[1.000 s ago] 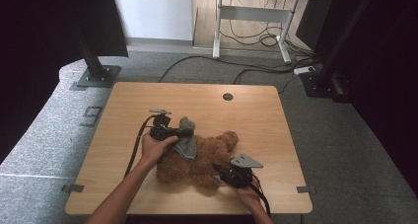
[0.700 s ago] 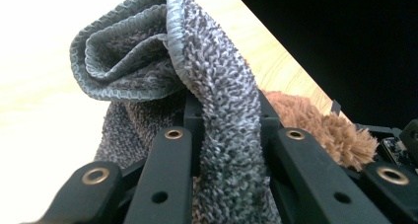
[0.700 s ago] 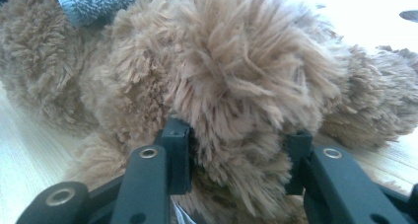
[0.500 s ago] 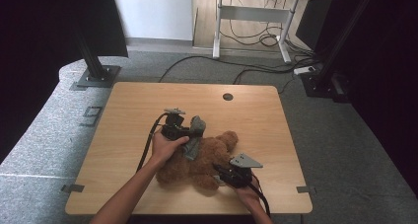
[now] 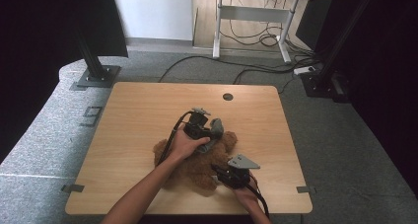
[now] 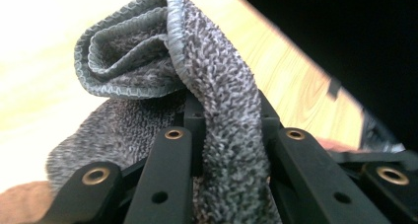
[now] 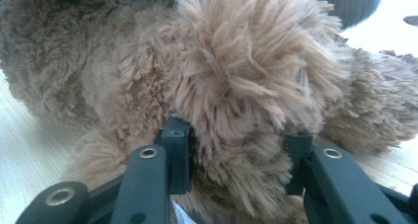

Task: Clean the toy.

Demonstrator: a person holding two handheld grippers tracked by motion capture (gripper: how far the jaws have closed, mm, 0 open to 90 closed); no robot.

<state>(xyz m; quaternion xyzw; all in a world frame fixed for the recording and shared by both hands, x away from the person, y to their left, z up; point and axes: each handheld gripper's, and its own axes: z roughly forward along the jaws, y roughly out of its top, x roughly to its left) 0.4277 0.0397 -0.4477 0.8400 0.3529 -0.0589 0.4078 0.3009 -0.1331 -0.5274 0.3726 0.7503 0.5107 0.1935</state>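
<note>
A: We are clamping the left gripper (image 5: 213, 130) onto the grey towel (image 5: 213, 135); in the left gripper view its jaws are pinching a fold of that towel (image 6: 217, 100) tight.

B: And we are holding the brown teddy bear (image 5: 197, 167) with the right gripper (image 5: 219, 172), its jaws squeezing a tuft of fur (image 7: 236, 110) between them in the right gripper view.

A: The bear is lying on the wooden table (image 5: 143, 110), nearer the front edge than the back one, a little right of the middle.

B: The towel is resting against the bear's upper part (we are not seeing any box or bowl, so nothing is sitting inside anything).

A: Our hands are staying close, the left hand (image 5: 185, 145) over the bear's back edge, the right at its front-right side.
</note>
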